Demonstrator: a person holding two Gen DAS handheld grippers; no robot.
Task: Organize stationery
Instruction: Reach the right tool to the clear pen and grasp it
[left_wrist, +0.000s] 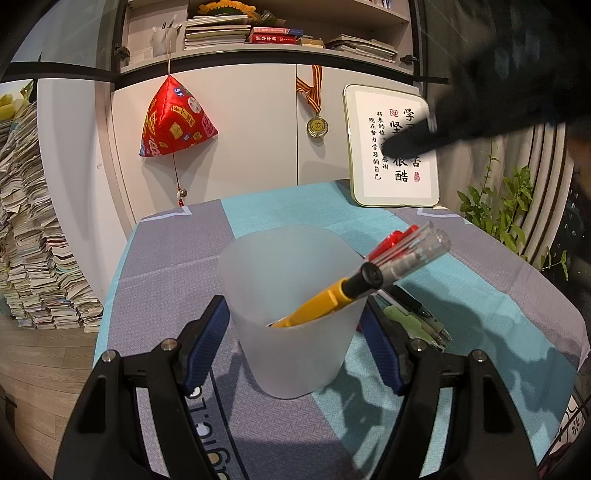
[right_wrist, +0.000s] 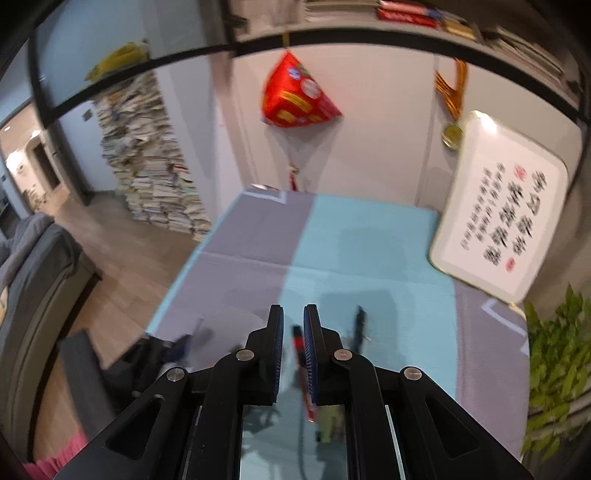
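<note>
Nearest in the left wrist view, the left gripper (left_wrist: 293, 332) clamps a frosted cup (left_wrist: 291, 314), its blue pads pressed on the cup's sides at 9 and 3 o'clock. Inside the cup lean a yellow pen (left_wrist: 321, 299) with a black end, a clear-barrelled pen (left_wrist: 417, 254) and a red pen (left_wrist: 391, 240), all tilted toward 2 o'clock over the rim. Just right of the cup, at 4 o'clock, loose pens (left_wrist: 417, 314) lie on the tabletop (left_wrist: 177, 258), which wears a grey and turquoise cloth. Beyond, at 1 o'clock, a framed calligraphy board (left_wrist: 391, 147) leans on the white cabinet, partly hidden by the dark, blurred right gripper (left_wrist: 410, 142). A red pyramid ornament (left_wrist: 173, 122) hangs at 11 o'clock and a medal (left_wrist: 317, 125) at 12. In the right wrist view, which is blurred, the right gripper (right_wrist: 293, 321) has its jaws nearly together, with a narrow slit between them and nothing in it; below the slit a red pen (right_wrist: 301, 365) lies on the cloth, and a dark pen (right_wrist: 359, 328) lies just right of it.
</note>
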